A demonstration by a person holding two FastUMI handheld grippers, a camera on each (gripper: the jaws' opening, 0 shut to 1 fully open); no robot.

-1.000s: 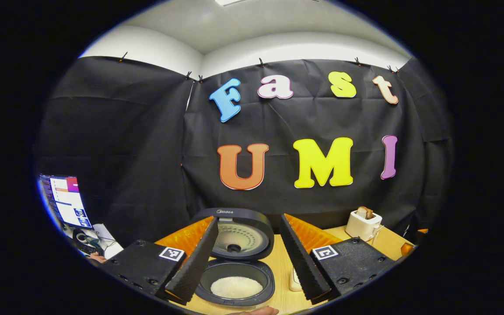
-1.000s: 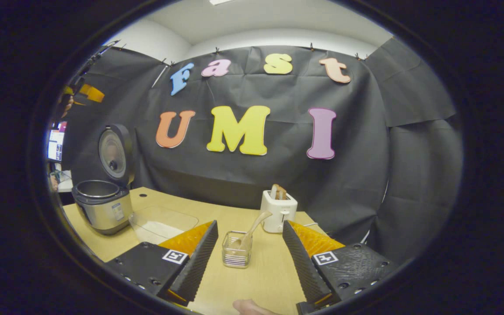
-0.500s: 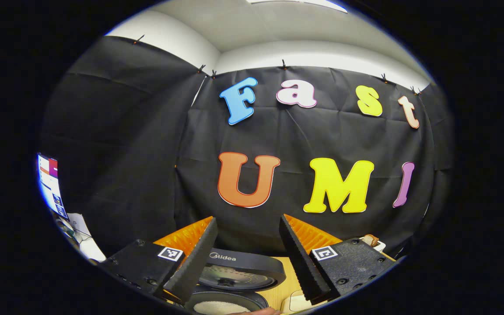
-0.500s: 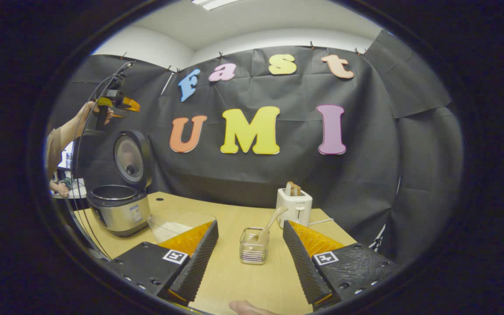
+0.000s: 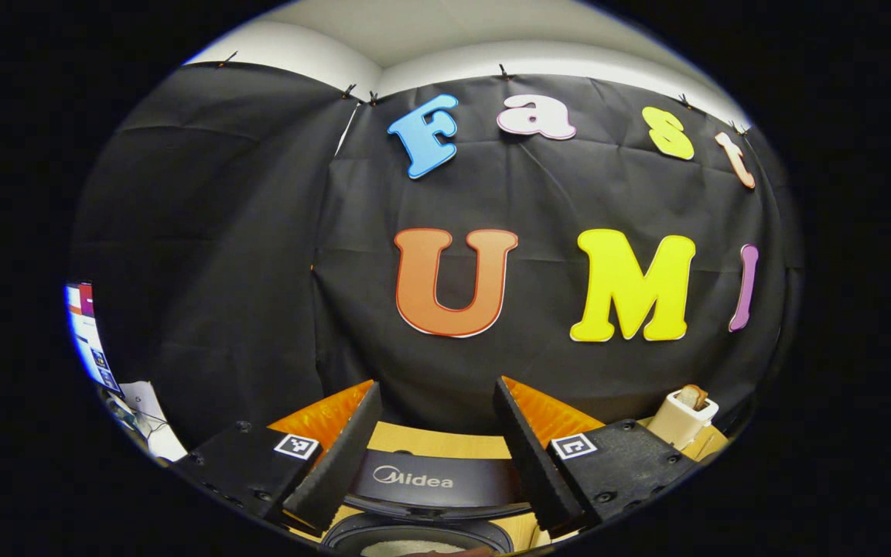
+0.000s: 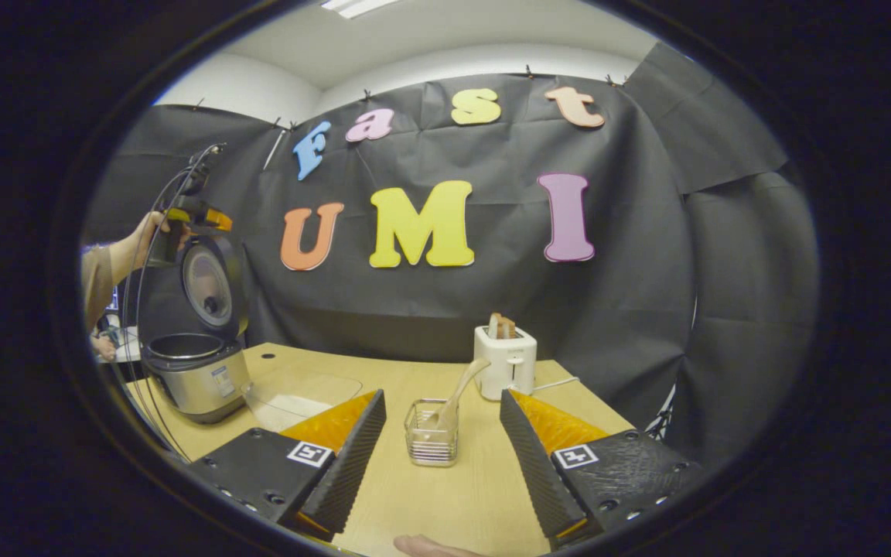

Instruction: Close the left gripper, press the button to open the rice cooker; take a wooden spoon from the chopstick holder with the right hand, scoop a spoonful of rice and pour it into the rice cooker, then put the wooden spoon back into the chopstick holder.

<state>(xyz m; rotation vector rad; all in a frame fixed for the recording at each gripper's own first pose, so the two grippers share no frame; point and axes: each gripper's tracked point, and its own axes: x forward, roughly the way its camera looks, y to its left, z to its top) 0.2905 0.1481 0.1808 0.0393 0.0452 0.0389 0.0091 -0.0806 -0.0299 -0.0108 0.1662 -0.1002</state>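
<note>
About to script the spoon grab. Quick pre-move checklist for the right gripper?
1. Rice cooker lid open: ok, it stands upright.
2. Wooden spoon in chopstick holder, handle leaning up and right: ok.
3. Right gripper open, nothing between its fingers: ok.
4. Holder lies ahead between the fingers, apart from them: ok.
5. Left gripper out of the spoon's way, up by the cooker lid: ok.
6. Rice in the clear tray: cannot tell.

On the table [image 6: 453, 495], the rice cooker [image 6: 194, 371] stands at the left edge, the toaster [image 6: 506, 360] near the back edge, and the chopstick holder [image 6: 431, 442], wooden spoon [image 6: 457, 393] in it, before the toaster.
</note>
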